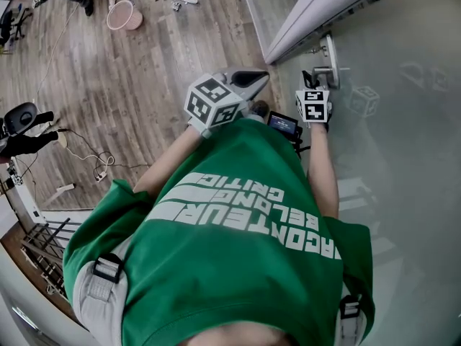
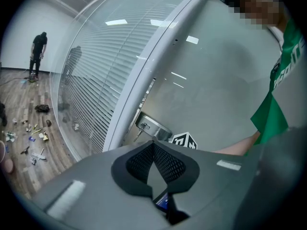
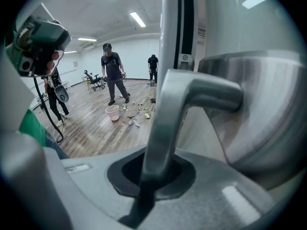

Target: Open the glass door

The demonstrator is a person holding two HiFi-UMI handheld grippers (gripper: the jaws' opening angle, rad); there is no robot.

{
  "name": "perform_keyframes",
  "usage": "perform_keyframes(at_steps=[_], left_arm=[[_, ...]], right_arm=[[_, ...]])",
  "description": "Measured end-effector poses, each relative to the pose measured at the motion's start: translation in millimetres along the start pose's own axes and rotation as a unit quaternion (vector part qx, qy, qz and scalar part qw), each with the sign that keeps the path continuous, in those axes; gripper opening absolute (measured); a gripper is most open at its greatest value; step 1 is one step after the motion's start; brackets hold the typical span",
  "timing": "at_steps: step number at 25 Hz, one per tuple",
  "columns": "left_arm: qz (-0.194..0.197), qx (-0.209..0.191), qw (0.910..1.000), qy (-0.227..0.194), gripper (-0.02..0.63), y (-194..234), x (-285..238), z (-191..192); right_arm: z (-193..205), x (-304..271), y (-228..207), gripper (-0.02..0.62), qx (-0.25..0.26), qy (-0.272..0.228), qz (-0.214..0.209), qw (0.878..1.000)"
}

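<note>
R claw (image 3: 152, 174) pinches the door handle (image 3: 192, 97), low on its bar. The handle sits on the glass door (image 1: 403, 164), next to the door's frame (image 1: 317, 9). L claw (image 2: 153, 145) is pressed shut w/ nothing in it, near the handle, not touching it.

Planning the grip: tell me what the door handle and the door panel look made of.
Door handle: brushed metal, probably steel; silvery grey with soft streaked highlights. Door panel: apparently frosted glass; pale, matte, yet faintly reflective.
</note>
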State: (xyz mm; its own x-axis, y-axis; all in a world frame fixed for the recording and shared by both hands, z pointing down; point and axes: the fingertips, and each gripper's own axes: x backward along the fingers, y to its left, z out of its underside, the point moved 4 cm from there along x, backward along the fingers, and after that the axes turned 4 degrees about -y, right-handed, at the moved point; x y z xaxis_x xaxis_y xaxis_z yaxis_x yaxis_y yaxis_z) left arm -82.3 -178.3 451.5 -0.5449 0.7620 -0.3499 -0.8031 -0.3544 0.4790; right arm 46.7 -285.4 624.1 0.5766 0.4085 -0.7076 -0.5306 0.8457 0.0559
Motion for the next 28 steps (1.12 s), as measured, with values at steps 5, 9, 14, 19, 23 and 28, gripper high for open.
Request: perform_keyframes(at_steps=[5,9,14,19,23,28], left_arm=[[0.002,-0.001,1.0000,0.000,0.017,-4.8,-6.1,-8.1],[0.002,-0.003,1.0000,-0.001,0.017,-9.2,-10.9,-6.9],[0.011,-0.007,0.9999,0.003,0.017,-19.6,-19.3,-11.9],[0.019,-0.018,0.9996,0.008,0.017,-36.3,-39.5,-2.0],[0.022,-0.023,0.9994,0.010,0.017,-46.3,-55.3,3.5],[0.037,-0.032,0.9987,0.018,0.017,-61.5,-70.9,11.6]], right_arm=[[-5.9,0.9,-21.6,-0.008,-0.006,0.002,0.010,1.000],[-2.1,-0.7,-39.1,-0.008,-0.011,0.006,0.020,1.000],[-7.0,3.4,-61.0,-0.008,-0.025,0.011,0.032,0.999],[5.4,4.0,-87.4,-0.008,-0.043,0.009,0.041,0.998],[17.9,0.6,-114.6,-0.008,-0.049,0.012,0.056,0.997],[25.7,3.8,-141.2,-0.008,-0.067,0.013,0.072,0.995]])
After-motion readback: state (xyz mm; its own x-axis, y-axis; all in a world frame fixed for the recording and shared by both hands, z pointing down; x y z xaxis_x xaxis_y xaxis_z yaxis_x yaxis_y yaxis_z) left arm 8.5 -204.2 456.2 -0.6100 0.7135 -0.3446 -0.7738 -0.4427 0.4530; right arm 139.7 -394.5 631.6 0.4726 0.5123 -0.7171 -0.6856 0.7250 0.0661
